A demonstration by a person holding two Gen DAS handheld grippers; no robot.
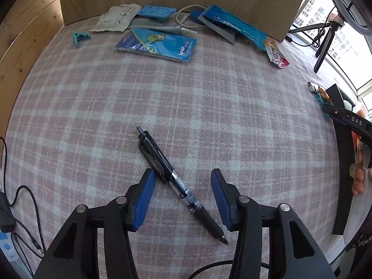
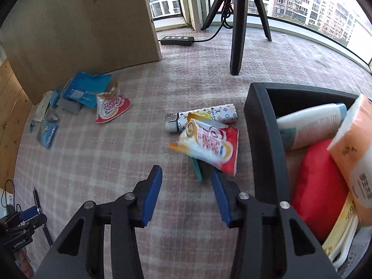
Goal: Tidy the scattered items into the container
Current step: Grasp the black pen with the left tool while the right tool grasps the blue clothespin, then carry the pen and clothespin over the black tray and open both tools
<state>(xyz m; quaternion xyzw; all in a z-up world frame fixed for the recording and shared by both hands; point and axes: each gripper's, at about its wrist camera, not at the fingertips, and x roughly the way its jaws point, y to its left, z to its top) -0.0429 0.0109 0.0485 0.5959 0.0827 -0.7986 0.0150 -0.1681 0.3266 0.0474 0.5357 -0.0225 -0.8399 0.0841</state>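
The left gripper (image 1: 183,200) hangs with jaws wide over a black pen (image 1: 179,186) that lies diagonally on the pink checked cloth (image 1: 209,107), its barrel between the blue pads (image 1: 143,200) but not clamped. The right gripper (image 2: 187,197) is also spread wide and holds nothing, just beside the black container (image 2: 262,139). Ahead of it lies a red-and-white sachet (image 2: 214,144) (lettering blurred), touching a monogram-patterned tube (image 2: 209,116). A second sachet (image 2: 111,107) farther off reads "Coffee mate". Inside the container sit a white bottle (image 2: 311,125), a red pouch (image 2: 318,186) and an orange tissue pack (image 2: 355,153).
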